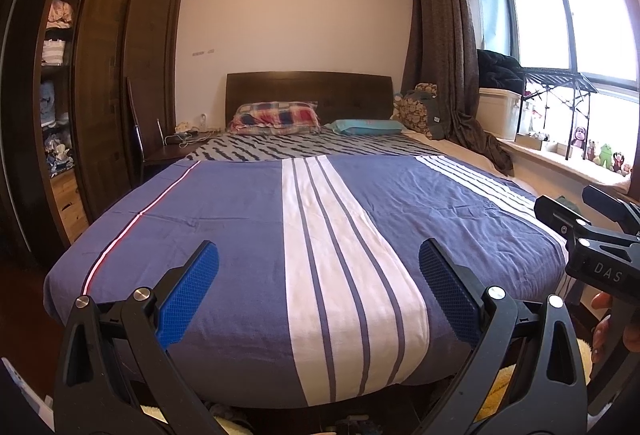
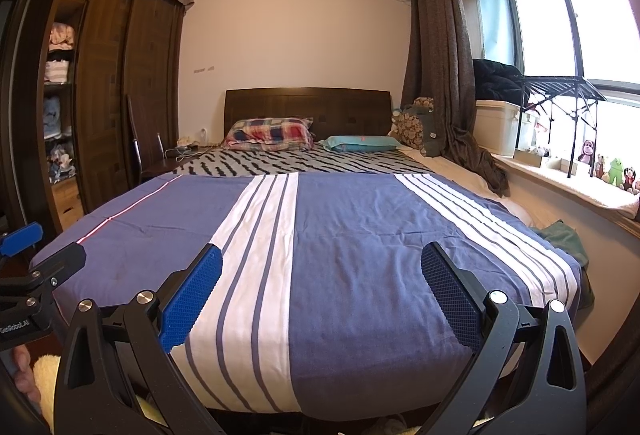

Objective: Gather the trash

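Currently | both scanning for trash | left hand-held gripper (image 1: 318, 289) gaping empty | right hand-held gripper (image 2: 321, 291) likewise | bed (image 2: 340, 235) filling mid-frame, no trash showing | next: searching elsewhere

Both wrist cameras look from the near foot of the bed (image 1: 248, 219) toward the far headboard (image 2: 308, 105), sharing it.

"DAS" on right claw (image 1: 600, 235); "GenRobot.AI" on left claw (image 2: 24, 275)
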